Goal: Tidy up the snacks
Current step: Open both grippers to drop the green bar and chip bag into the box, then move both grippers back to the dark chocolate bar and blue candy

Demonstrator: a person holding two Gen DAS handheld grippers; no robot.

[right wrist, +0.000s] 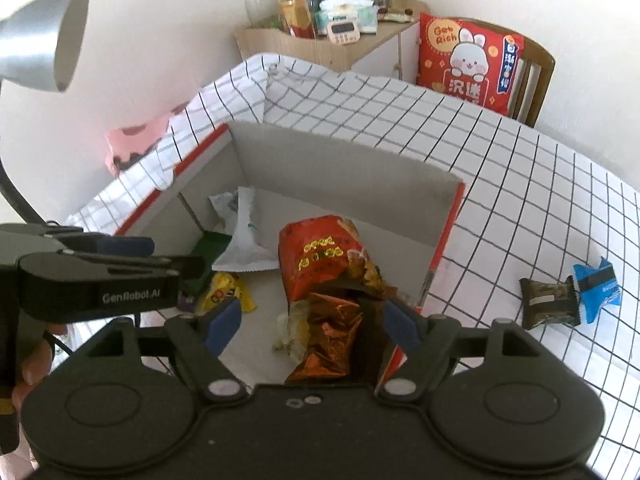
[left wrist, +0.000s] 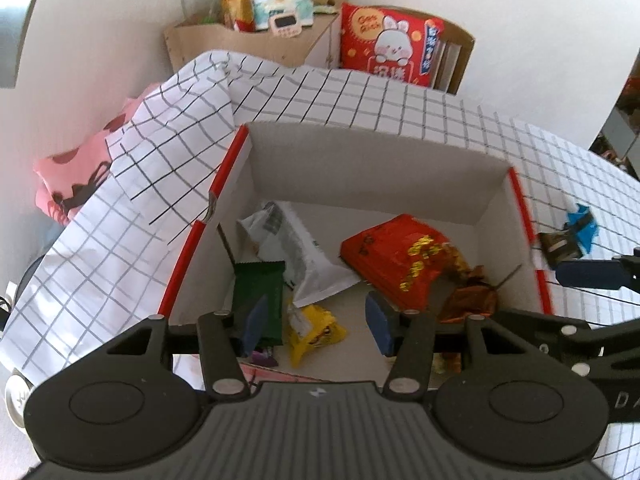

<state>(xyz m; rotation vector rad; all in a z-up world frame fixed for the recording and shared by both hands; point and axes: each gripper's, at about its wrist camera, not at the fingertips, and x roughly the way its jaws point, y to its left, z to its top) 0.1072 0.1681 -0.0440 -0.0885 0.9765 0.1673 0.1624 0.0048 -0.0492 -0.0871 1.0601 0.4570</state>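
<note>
Both grippers over the red-edged box (left wrist: 400, 168) – left gripper (left wrist: 318, 322) jaws apart, empty; right gripper (right wrist: 314, 322) jaws wide, nothing pinched. Snacks inside: red packet (right wrist: 316, 256), yellow packet (left wrist: 316, 330). Blue packet (right wrist: 598, 286) outside on checked cloth (right wrist: 500, 184)

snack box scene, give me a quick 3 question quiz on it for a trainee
1. True or false: the red snack bag lies inside the cardboard box.
2. Multiple choice: which snacks are still out on the checked tablecloth, to the right of the box? A) a yellow packet and a green packet B) a dark brown packet and a blue packet C) none
3. Short answer: are the right tongs gripping anything?

Key
1. True.
2. B. The yellow packet and green packet are in the box.
3. No. They stand open above the crumpled copper wrapper, pads clear of it.
</note>
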